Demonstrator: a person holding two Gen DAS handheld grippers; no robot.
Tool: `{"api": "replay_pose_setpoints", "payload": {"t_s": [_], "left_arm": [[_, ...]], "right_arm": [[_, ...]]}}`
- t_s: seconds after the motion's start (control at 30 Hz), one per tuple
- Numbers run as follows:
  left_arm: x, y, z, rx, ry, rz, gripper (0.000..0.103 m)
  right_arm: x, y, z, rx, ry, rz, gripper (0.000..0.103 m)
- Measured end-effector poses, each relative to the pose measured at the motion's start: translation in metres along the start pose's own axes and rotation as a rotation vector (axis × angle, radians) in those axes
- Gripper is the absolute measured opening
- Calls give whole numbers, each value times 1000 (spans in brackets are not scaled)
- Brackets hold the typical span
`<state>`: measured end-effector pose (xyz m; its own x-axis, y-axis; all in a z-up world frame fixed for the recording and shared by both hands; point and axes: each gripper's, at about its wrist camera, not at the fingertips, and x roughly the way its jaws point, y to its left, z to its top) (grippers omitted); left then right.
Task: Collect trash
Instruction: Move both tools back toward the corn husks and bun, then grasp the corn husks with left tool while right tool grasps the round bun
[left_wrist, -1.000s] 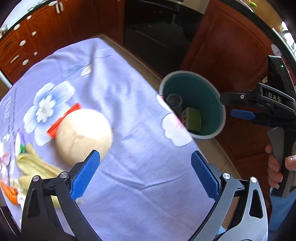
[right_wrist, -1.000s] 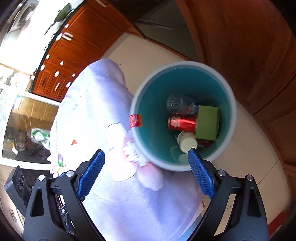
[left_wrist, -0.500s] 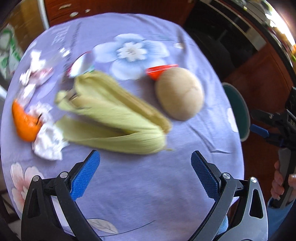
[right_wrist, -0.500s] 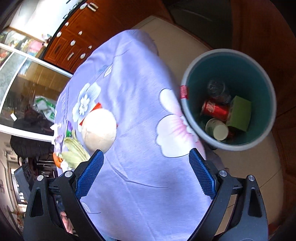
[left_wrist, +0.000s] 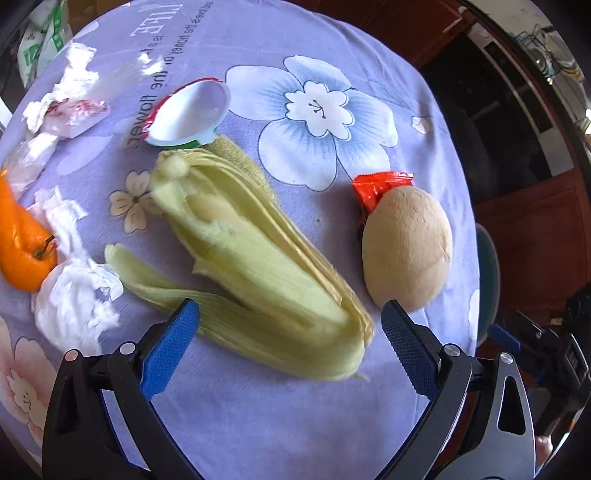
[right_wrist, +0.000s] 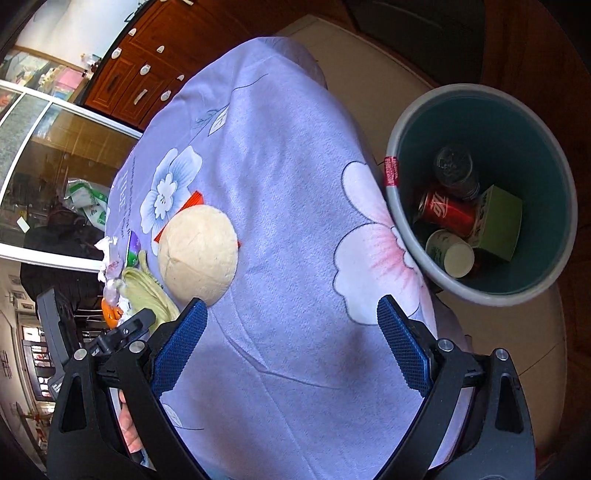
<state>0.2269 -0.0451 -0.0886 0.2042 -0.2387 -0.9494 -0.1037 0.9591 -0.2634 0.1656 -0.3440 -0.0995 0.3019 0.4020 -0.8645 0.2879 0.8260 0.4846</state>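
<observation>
Corn husks (left_wrist: 258, 269) between wide-spread left claw (left_wrist: 288, 347) pads, right claw (right_wrist: 291, 343) empty

a lilac tablecloth (left_wrist: 295, 413) is covering the round table and filling most of the left wrist view. a printed blue flower (left_wrist: 317, 107) is showing at 12 o'clock, with printed lettering (left_wrist: 155, 85) running toward 11 o'clock. a green-and-white bag (left_wrist: 40, 55) is lying beyond the table edge at 10 o'clock. a dark oven front (left_wrist: 480, 96) is standing at 2 o'clock.

in the right wrist view, the cloth is hanging over the table edge, a pink printed flower (right_wrist: 373, 243) sitting at 3 o'clock. wooden drawers (right_wrist: 144, 81) with pale handles are lining the wall at 11 o'clock, a glass door (right_wrist: 55, 147) is reflecting light at 9 o'clock, and beige floor (right_wrist: 369, 74) is showing at 1 o'clock.
</observation>
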Motion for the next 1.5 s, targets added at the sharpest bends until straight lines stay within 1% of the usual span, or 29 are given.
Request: {"api": "replay_pose_setpoints", "payload": {"t_s": [0.1,0.17,0.2,0.23,0.27,0.33,0.4,0.5,0.57,0.67,0.7,0.73,0.8,0.87,0.93,1.0,1.03,1.13,1.17,1.23,1.33,1.43,1.5], "left_arm": [[5,-10,5,21,-26,42,99],[7,-16,6,53,-50,48,98],[7,-19,5,78,-65,70,86],[7,-22,2,114,-84,118,68],[6,-23,-1,140,-95,137,64],[0,-17,-8,170,-100,100,46],[-6,-10,-15,194,-88,70,39],[-13,-3,-27,257,-69,38,38],[-17,2,-34,277,-67,33,38],[-23,11,-39,293,-67,20,41],[-26,13,-40,291,-72,21,45],[-28,15,-42,288,-79,23,52],[-36,19,-45,290,-107,46,63],[-41,21,-47,289,-119,49,67],[-45,26,-48,274,-124,42,77],[-49,30,-49,252,-134,41,82],[-52,33,-51,239,-135,39,86],[-62,41,-57,201,-141,27,90],[-65,43,-59,191,-145,25,91],[-66,45,-61,174,-144,29,96],[-59,47,-64,124,-113,24,97],[-44,45,-60,68,-78,13,97],[-34,41,-57,35,-52,8,97]], "right_arm": [[2,-4,5,10,0,4,89],[4,-4,8,11,2,6,89],[6,-1,9,10,0,8,89],[7,1,11,6,-1,8,89],[9,5,12,0,-1,9,89],[17,17,15,-24,11,11,89],[26,34,16,-60,23,12,89],[43,60,17,-123,47,2,89],[54,78,16,-173,57,-9,89],[69,103,15,-240,63,-39,89],[73,111,15,-261,64,-46,89],[77,116,15,-279,63,-60,89],[85,125,16,-310,61,-97,89],[93,130,17,-324,64,-127,90],[99,132,16,-331,58,-153,92],[102,131,14,-334,50,-162,93],[102,131,12,-337,42,-163,93],[100,133,5,-376,13,-160,93],[99,134,3,-383,16,-152,92],[95,133,-1,-372,37,-103,92],[84,126,-7,-342,34,-75,92],[65,108,-8,-295,17,-41,92],[53,94,-10,-272,5,-35,92]]}}
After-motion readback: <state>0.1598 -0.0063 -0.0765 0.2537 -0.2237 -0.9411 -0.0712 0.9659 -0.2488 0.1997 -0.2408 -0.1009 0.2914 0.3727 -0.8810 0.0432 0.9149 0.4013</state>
